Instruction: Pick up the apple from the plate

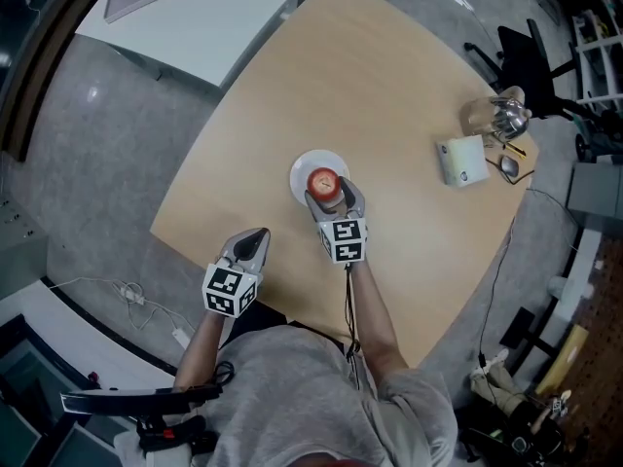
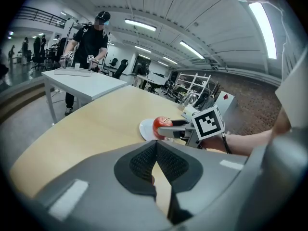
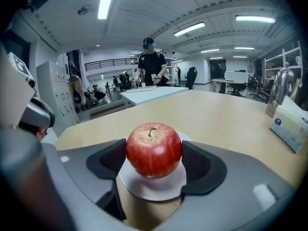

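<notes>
Squarely over its target, the right hand-held gripper stands wide. Its dark pads sit against either flank of the red apple. The apple sits stem up between the jaws on a small white plate. The plate's rim shows just under the jaw tips, and the plate rests on the pale wooden bench.

From the head view, the marker cube rides behind the jaws, toward the person's forearm.

To this gripper's left and slightly behind it, clear of the plate, the left hand-held gripper hangs near the bench's edge. Its jaws meet at the tips with nothing between them. Its own view looks across at the apple and the right gripper's cube.

Farther ahead and to the right of the right hand-held gripper, toward the bench's far edge, are a pale pack and a shiny metal vessel. Beyond the bench, ahead and slightly left, a person in dark clothes stands at a white table.
</notes>
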Motion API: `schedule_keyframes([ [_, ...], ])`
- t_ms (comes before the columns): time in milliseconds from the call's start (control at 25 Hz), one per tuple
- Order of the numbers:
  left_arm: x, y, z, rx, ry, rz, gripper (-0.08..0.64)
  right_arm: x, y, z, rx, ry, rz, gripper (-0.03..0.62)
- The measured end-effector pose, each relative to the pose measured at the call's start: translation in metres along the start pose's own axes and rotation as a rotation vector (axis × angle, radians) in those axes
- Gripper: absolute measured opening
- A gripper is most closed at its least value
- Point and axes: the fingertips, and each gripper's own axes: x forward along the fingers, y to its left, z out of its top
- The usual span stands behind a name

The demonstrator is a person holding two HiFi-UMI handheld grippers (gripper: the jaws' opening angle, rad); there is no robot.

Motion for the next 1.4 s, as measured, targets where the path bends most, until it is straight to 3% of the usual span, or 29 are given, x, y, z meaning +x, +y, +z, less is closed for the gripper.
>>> schedule_keyframes([
  [480, 0.004, -0.012, 0.004, 0.017, 0.003, -0.012, 0.02, -0.007, -0.004, 0.002, 0.05, -0.01, 0.02, 0.365],
  [1400, -0.002, -0.038, -0.003, 0.061, -0.009, -0.069, 0.02, -0.055, -0.015, 0.006, 0.103, -0.068, -0.038, 0.365],
])
